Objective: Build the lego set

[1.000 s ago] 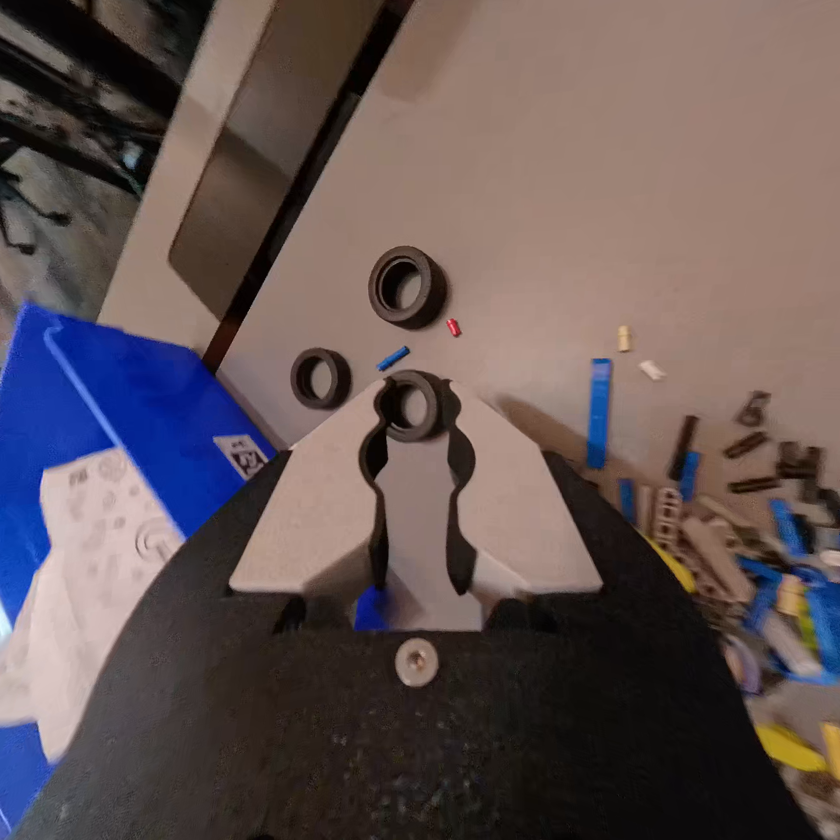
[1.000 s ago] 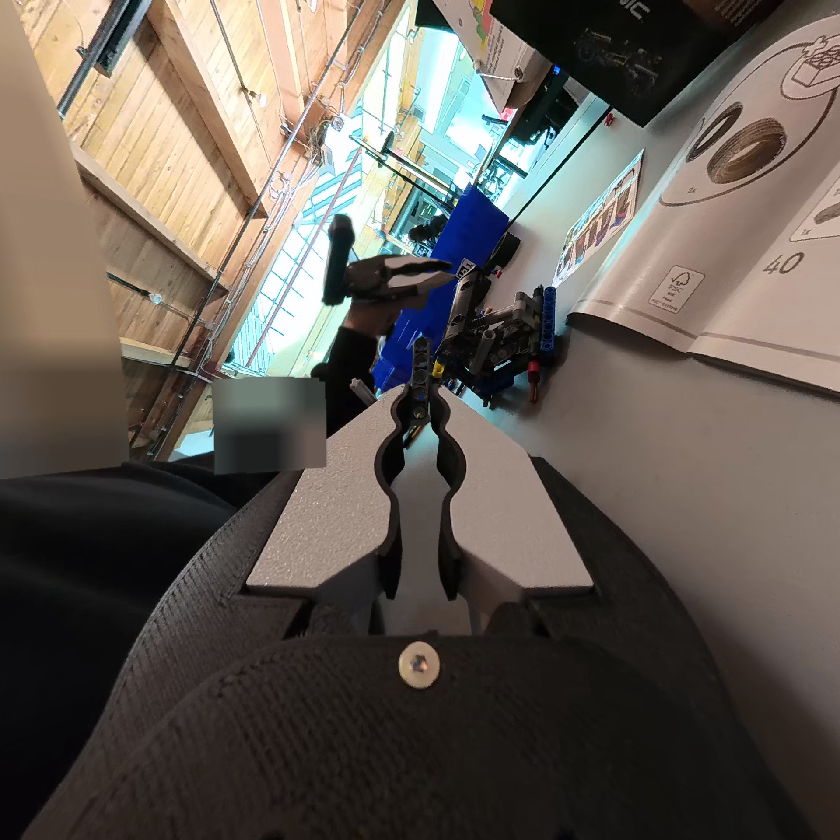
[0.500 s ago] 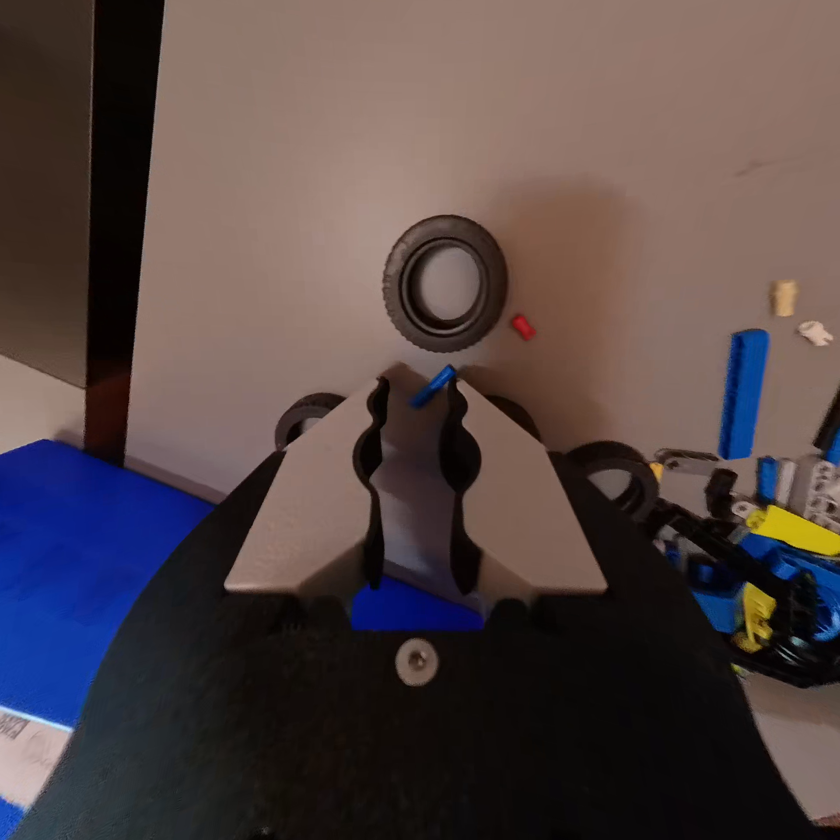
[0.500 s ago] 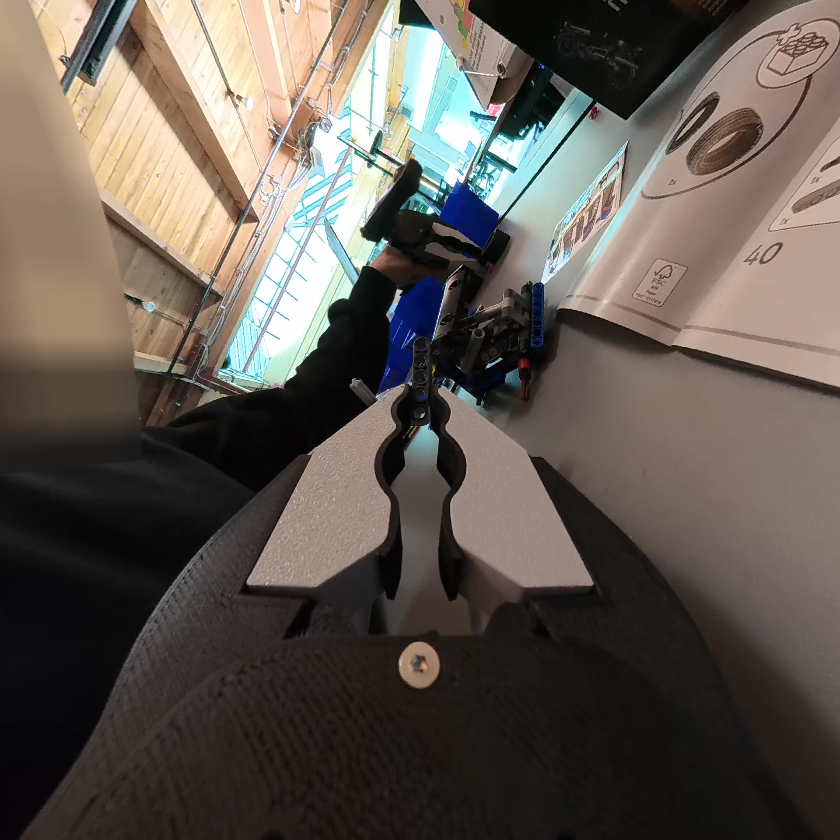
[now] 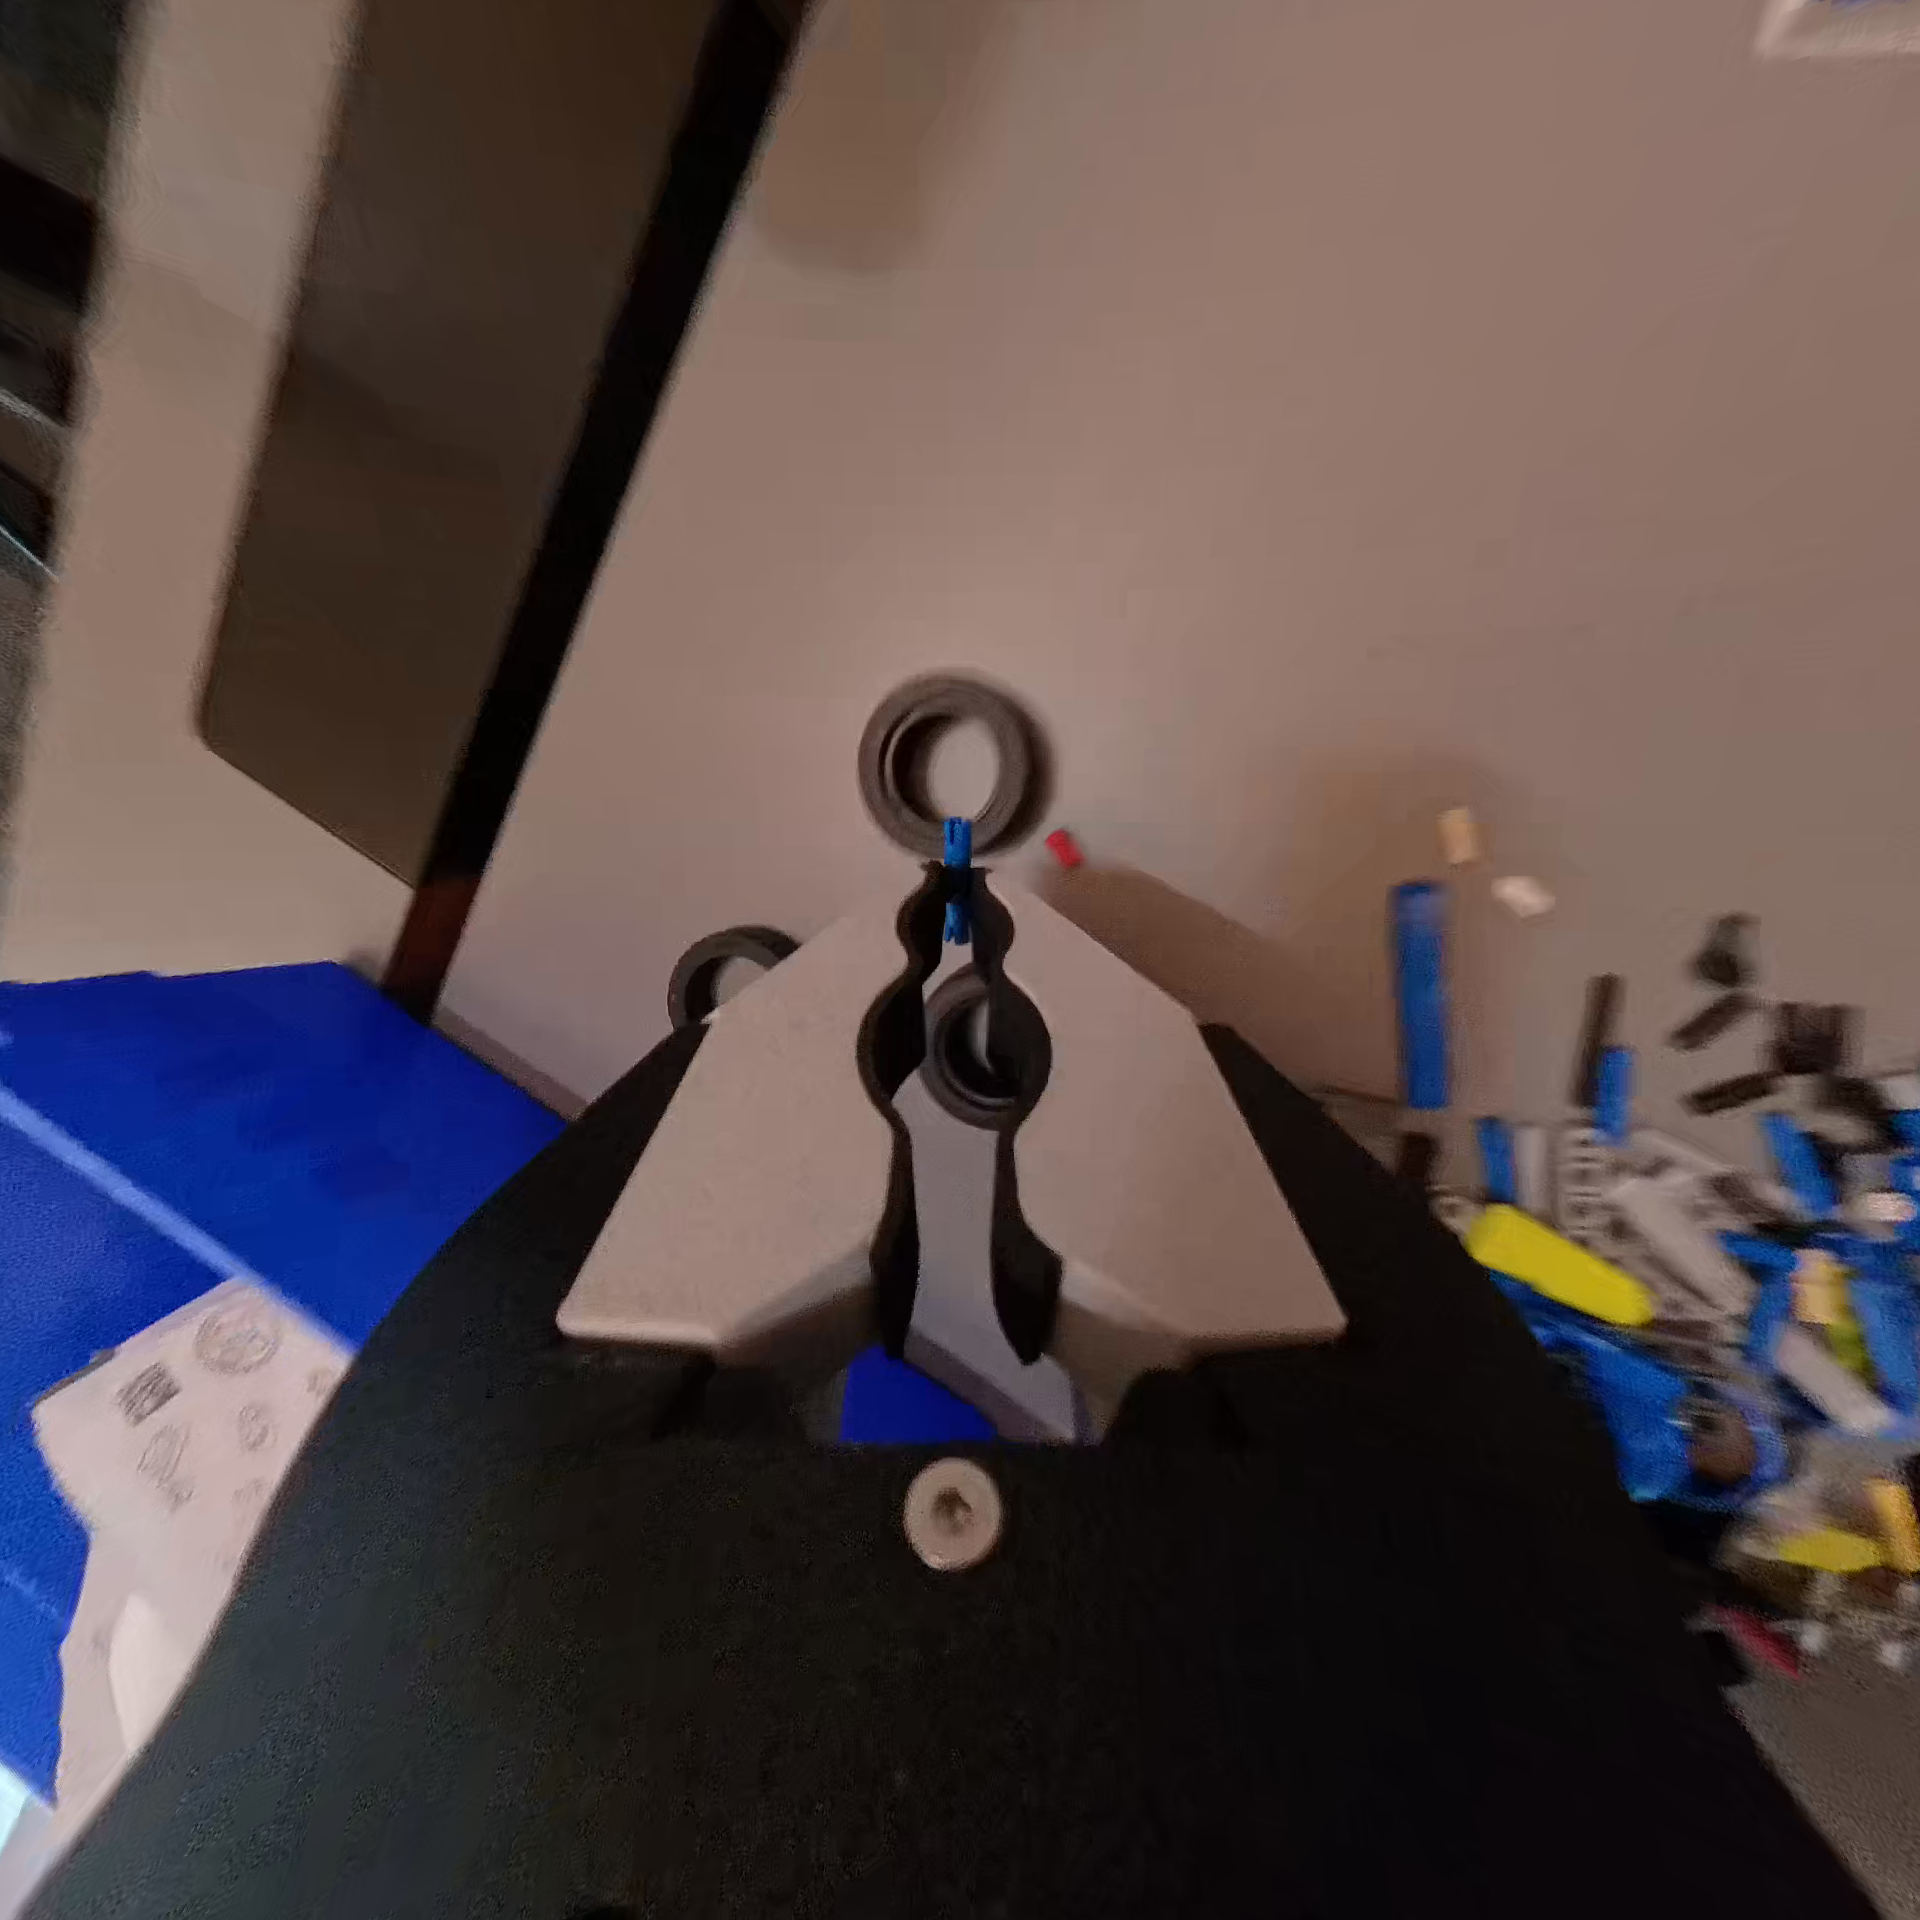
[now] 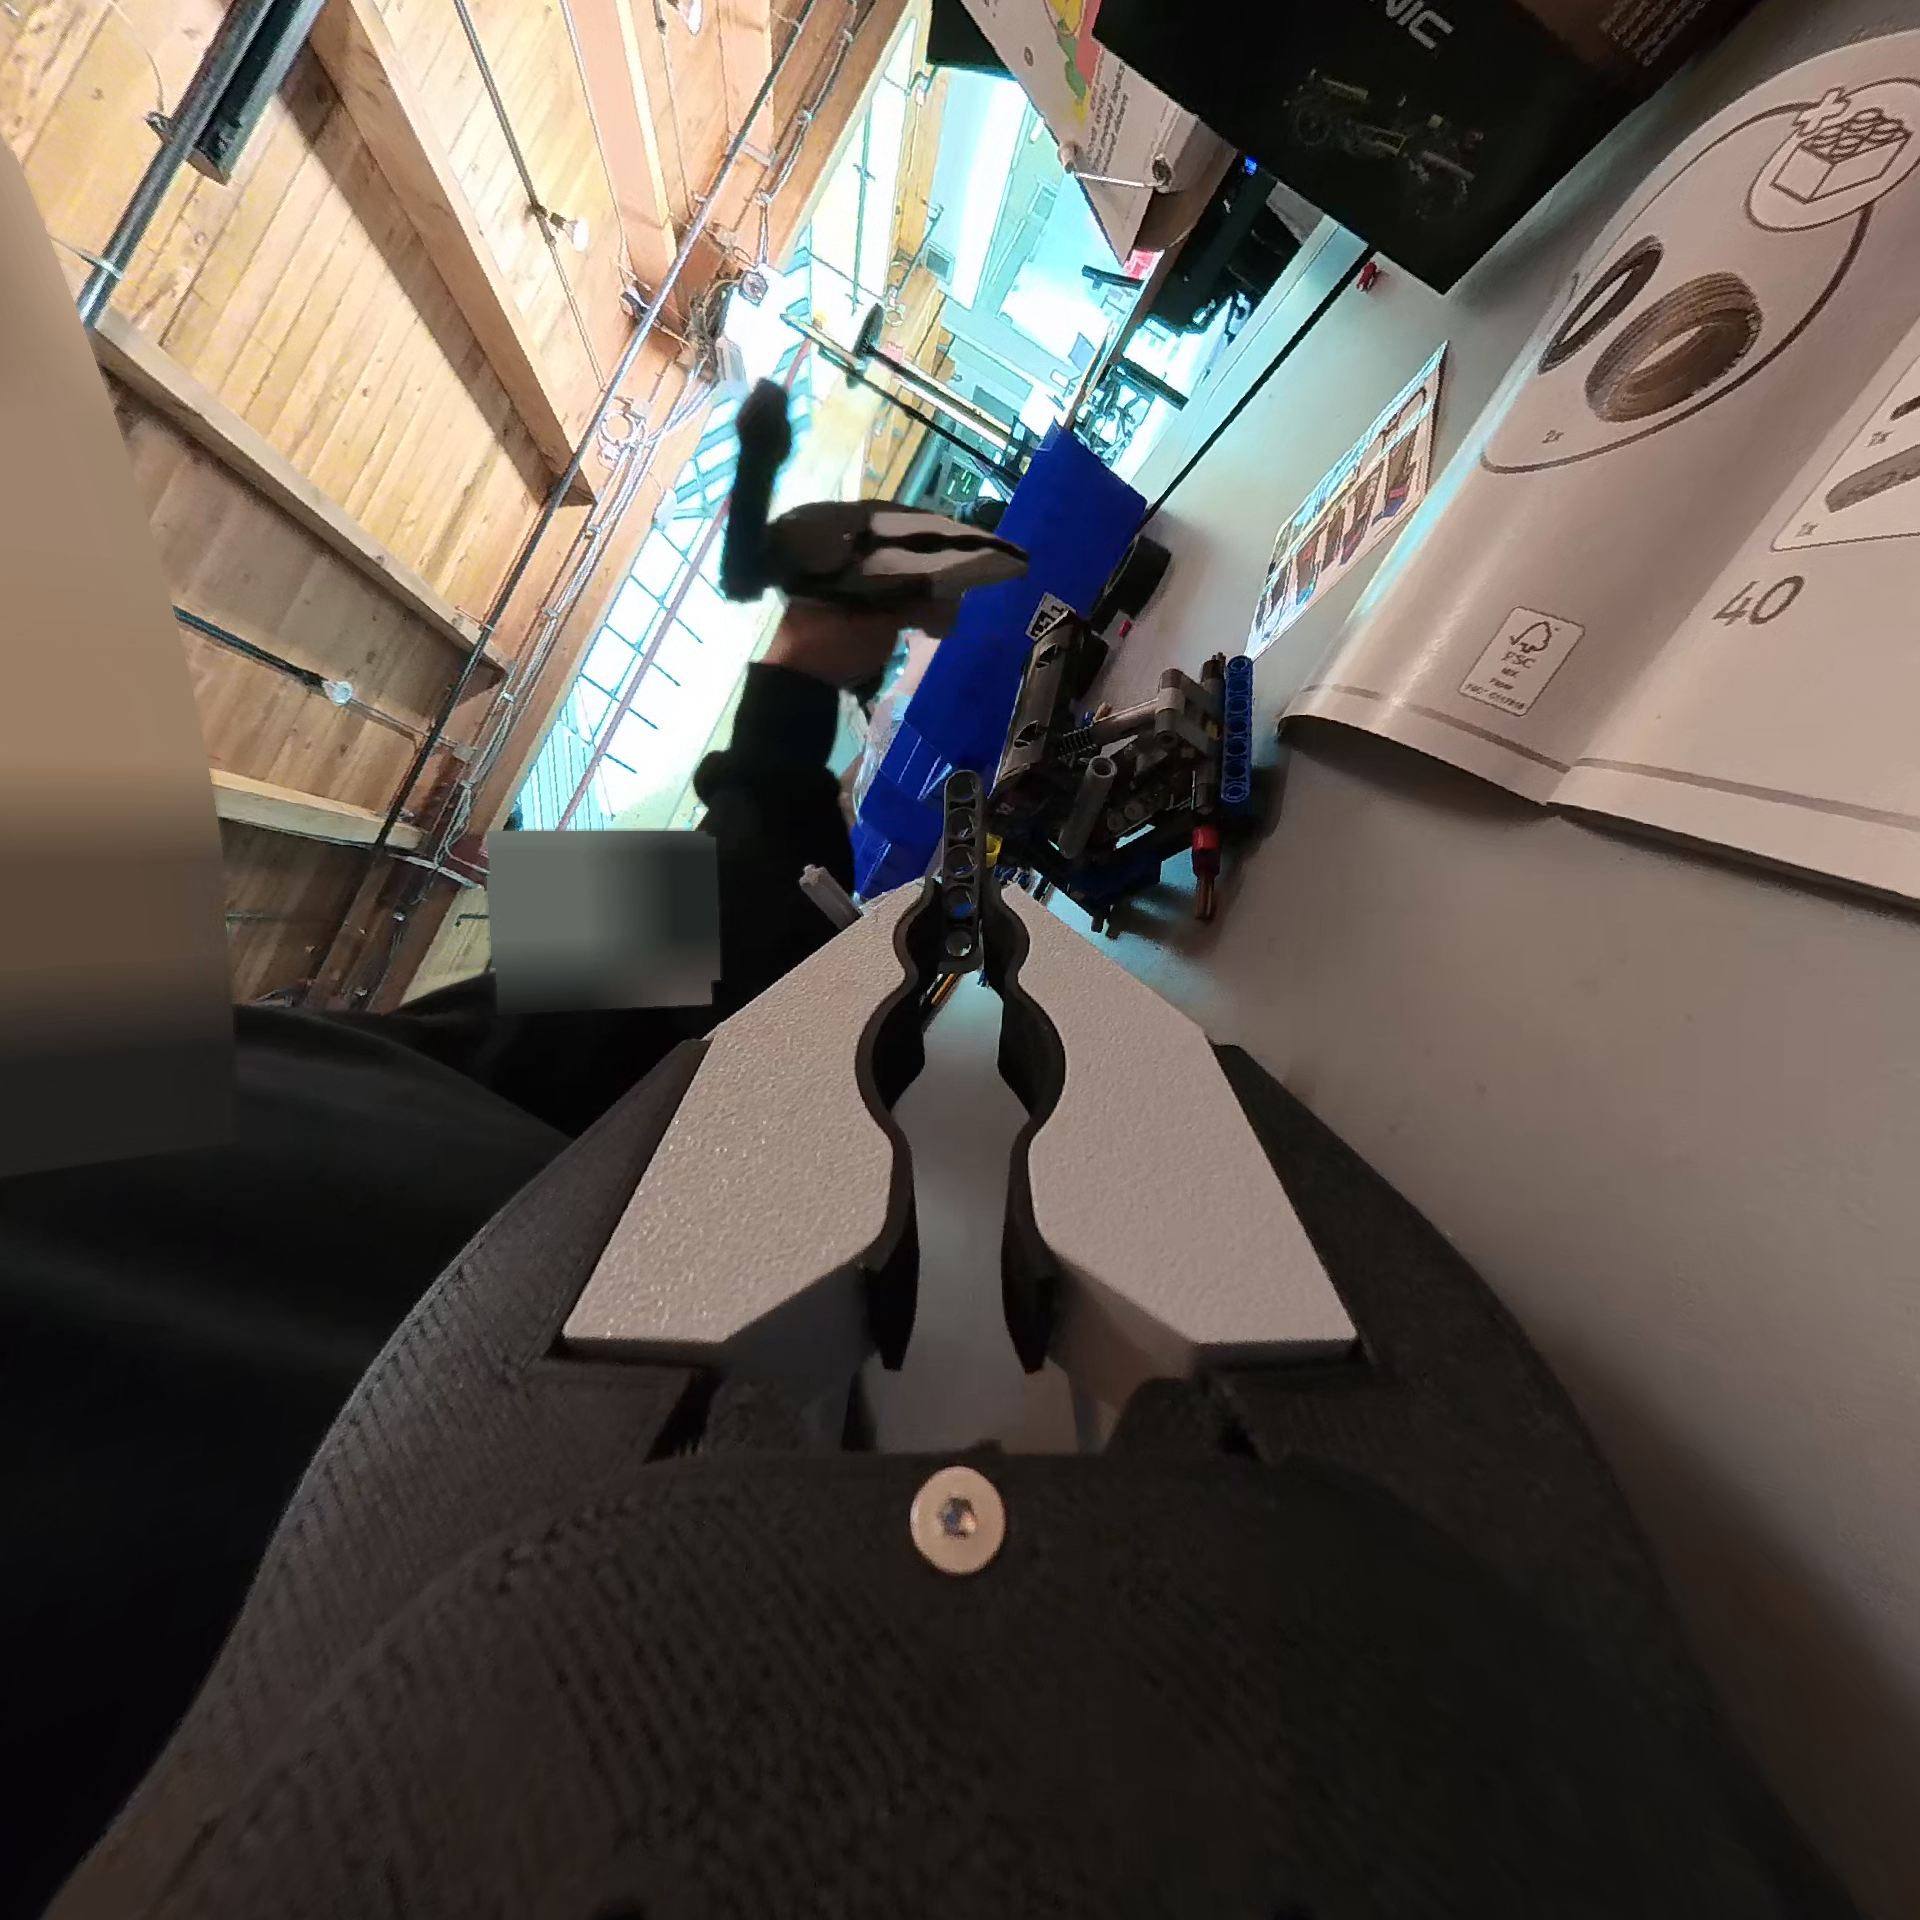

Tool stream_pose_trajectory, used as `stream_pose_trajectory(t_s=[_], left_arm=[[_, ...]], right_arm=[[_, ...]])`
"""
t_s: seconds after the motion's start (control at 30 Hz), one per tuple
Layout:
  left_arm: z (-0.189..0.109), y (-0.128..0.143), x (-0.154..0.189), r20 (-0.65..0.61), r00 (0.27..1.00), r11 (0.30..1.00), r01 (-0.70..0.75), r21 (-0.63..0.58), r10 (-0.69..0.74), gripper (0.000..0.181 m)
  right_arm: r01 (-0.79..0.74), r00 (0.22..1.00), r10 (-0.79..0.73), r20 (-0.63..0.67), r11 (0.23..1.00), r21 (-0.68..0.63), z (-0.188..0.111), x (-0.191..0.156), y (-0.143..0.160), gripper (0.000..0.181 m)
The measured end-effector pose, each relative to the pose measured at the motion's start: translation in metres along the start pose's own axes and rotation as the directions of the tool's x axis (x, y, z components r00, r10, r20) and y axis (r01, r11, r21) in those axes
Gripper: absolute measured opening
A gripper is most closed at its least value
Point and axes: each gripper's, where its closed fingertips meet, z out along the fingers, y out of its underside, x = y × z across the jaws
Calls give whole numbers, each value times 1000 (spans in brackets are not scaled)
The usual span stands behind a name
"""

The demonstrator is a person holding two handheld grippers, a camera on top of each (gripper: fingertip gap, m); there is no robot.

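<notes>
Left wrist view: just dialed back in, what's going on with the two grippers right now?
The left gripper pinches a small blue pin at its fingertips, above the table where black tyres lie. The right gripper grips a dark holed beam. The part-built model sits beside the open instruction booklet.

Writing is spotted in a few places, nothing quoted here. In the right wrist view, a page number, small quantity marks next to the tyre drawings and a boxed certification logo are printed on the open instruction booklet [image 6: 1662,665]. White lettering is carried by the black box [image 6: 1340,73], coloured print by the white flap [image 6: 1117,114], and a small white label [image 6: 1049,620] is stuck on the blue box [image 6: 1070,520]. In the left wrist view, the blue box's white printed panel [image 5: 197,1382] is too blurred to be read.
</notes>
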Motion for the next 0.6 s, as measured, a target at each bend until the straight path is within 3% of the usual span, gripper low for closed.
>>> stream_pose_trajectory(t_s=[0.13, 0.27, 0.33, 0.43, 0.53, 0.6], left_arm=[[-65, -33, 59, 39, 999, 982, -15, 190, 8, 1], [-87, -42, 177, -130, 989, 962, -32, 271, 69, 1], [-83, -43, 255, -314, 943, 960, -19, 279, 110, 1], [-59, -41, 343, -433, 888, 973, -63, 221, 156, 1], [-33, -45, 380, -404, 894, 974, -130, 184, 195, 1], [-18, -49, 388, -379, 903, 974, -148, 174, 204, 1]], right_arm=[[9, 1000, -9, 3, 1000, 0, 0, -1, 0, 6], [26, 1000, -26, 9, 1000, -11, 0, -3, 2, 6], [64, 998, -64, -16, 998, -28, -3, -1, 1, 6], [141, 986, -146, -80, 988, -65, -10, 8, -3, 6], [249, 945, -275, -177, 956, -156, -19, 23, -5, 6], [286, 932, -319, -174, 939, -191, -23, 23, -5, 6]])
